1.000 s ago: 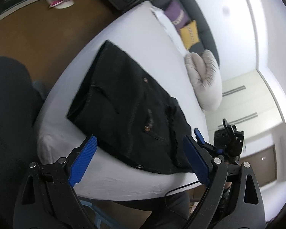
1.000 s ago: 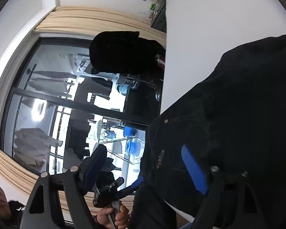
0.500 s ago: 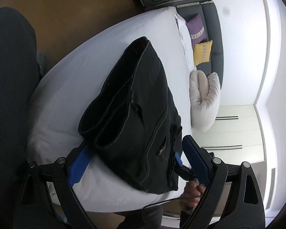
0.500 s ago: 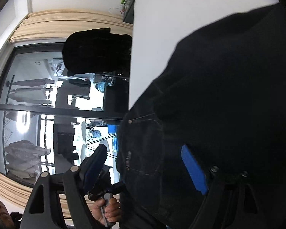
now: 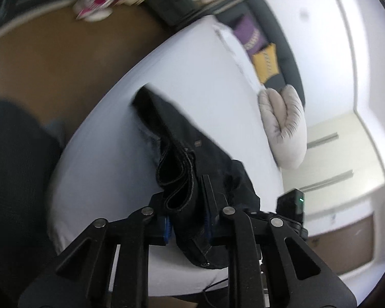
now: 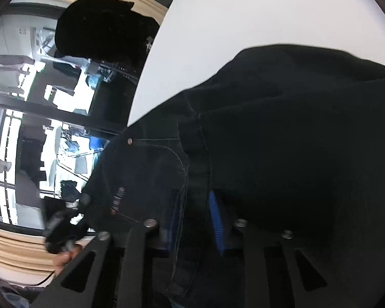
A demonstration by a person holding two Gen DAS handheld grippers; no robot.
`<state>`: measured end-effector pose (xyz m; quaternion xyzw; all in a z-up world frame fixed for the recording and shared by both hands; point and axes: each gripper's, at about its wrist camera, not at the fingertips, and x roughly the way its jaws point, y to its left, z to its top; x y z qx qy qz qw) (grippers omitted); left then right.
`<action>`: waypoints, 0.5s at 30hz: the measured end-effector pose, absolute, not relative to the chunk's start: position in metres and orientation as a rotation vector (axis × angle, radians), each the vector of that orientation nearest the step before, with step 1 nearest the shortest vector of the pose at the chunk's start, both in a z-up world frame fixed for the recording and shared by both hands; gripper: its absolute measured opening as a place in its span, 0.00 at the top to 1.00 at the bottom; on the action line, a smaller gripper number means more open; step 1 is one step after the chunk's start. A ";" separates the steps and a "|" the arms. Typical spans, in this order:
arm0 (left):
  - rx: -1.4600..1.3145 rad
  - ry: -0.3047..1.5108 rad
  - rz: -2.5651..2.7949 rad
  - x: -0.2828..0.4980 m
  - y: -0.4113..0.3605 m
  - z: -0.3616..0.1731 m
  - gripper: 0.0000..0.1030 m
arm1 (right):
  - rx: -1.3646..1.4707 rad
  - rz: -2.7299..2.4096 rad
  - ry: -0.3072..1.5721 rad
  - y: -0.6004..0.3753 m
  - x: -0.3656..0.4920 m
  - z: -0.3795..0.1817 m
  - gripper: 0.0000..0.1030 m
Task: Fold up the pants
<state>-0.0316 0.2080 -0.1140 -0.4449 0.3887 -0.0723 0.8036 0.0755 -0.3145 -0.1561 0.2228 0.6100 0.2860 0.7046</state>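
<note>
We're closing the left gripper [image 5: 186, 224] on the bunched edge of the black pants [image 5: 192, 154] on the white bed [image 5: 110, 154]; the right gripper [image 6: 195, 220] is closing on denim too. Lift both evenly, keeping the layers aligned.
</note>
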 end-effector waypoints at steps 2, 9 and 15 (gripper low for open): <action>-0.878 0.814 -0.182 -0.024 0.193 -0.092 0.85 | 0.493 0.622 1.366 -0.315 0.076 -0.162 0.80; -0.570 0.793 -0.346 0.011 0.096 -0.031 0.85 | 0.519 0.614 1.339 -0.331 0.070 -0.178 0.99; -0.320 0.837 -0.461 0.037 -0.009 -0.019 0.86 | 0.787 0.703 1.193 -0.384 0.067 -0.156 0.64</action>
